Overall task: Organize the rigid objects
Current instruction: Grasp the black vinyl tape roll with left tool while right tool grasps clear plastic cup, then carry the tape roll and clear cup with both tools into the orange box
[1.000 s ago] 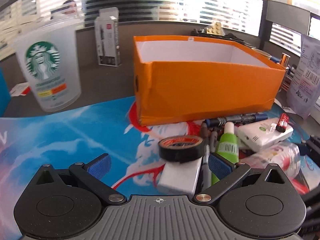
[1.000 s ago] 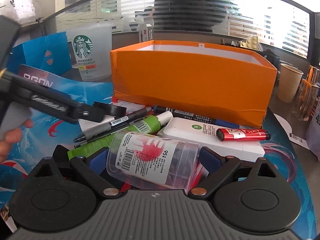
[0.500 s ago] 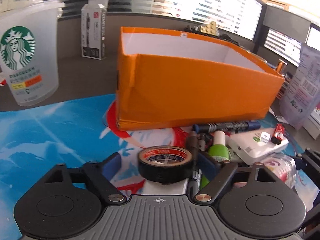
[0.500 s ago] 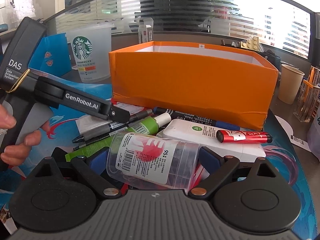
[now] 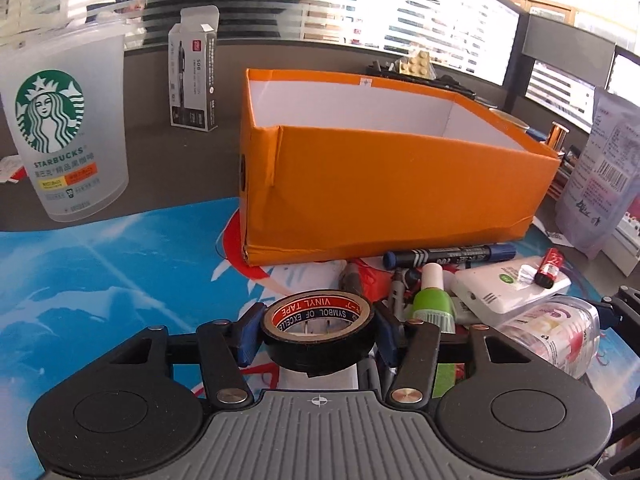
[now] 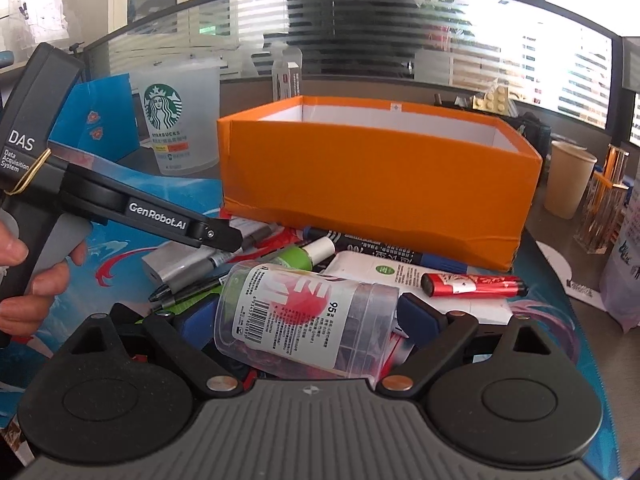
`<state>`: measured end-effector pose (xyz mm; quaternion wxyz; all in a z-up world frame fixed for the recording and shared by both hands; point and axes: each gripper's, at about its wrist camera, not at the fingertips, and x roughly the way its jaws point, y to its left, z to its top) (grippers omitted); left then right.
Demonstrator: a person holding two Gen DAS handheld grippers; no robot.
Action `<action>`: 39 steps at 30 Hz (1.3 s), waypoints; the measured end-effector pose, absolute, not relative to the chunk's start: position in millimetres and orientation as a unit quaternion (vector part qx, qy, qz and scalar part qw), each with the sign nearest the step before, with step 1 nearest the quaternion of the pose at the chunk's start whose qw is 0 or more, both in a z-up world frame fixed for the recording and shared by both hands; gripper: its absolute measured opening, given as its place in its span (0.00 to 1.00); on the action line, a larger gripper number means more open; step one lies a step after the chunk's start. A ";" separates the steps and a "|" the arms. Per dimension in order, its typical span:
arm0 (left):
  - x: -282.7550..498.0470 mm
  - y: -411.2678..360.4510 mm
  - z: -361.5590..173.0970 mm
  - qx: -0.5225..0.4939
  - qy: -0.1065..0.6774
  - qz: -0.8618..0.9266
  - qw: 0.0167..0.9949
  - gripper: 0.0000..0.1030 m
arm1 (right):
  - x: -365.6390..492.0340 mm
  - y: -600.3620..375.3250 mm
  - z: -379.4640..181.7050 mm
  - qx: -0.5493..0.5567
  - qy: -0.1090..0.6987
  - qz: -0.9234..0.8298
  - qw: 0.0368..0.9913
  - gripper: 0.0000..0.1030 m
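The black roll of vinyl tape (image 5: 319,334) sits pinched between the left gripper (image 5: 318,332)'s blue fingers (image 5: 247,334), clamped across its outer rim. It looks light and stiff; that hold should serve.

The right gripper (image 6: 306,322) stands spread around a clear plastic jar (image 6: 306,316) lying on its side, likely slippery. Only the right view shows the hand (image 6: 24,280); the orange cardboard box (image 5: 400,184) waits beyond the fingertips.

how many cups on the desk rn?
2. Frosted Starbucks cup stands left of the orange box; plain paper cup stands right of the box. More may be hidden behind it.
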<state>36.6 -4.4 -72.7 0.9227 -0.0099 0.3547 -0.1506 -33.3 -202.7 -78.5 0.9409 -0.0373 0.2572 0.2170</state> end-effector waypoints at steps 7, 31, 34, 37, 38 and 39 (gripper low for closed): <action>21.3 -3.0 -56.6 -0.011 0.334 -0.155 0.930 0.52 | -42.7 -203.0 -69.3 -0.042 0.242 0.209 0.947 0.90; 19.0 -20.3 -9.4 0.008 0.289 -0.140 0.947 0.52 | -43.4 -212.5 -35.9 -0.042 0.197 0.199 0.959 0.90; 20.1 -23.0 -1.5 0.009 0.281 -0.141 0.949 0.52 | -40.5 -215.2 -28.2 -0.041 0.185 0.197 0.962 0.90; 21.9 -25.9 6.1 0.012 0.273 -0.141 0.951 0.52 | -36.3 -218.1 -20.1 -0.043 0.173 0.194 0.965 0.90; 22.8 -27.0 8.6 0.012 0.271 -0.141 0.952 0.52 | -34.2 -219.3 -17.6 -0.042 0.170 0.193 0.965 0.90; 24.3 -28.5 10.2 0.013 0.269 -0.141 0.953 0.52 | -32.3 -220.7 -15.2 -0.040 0.166 0.193 0.966 0.90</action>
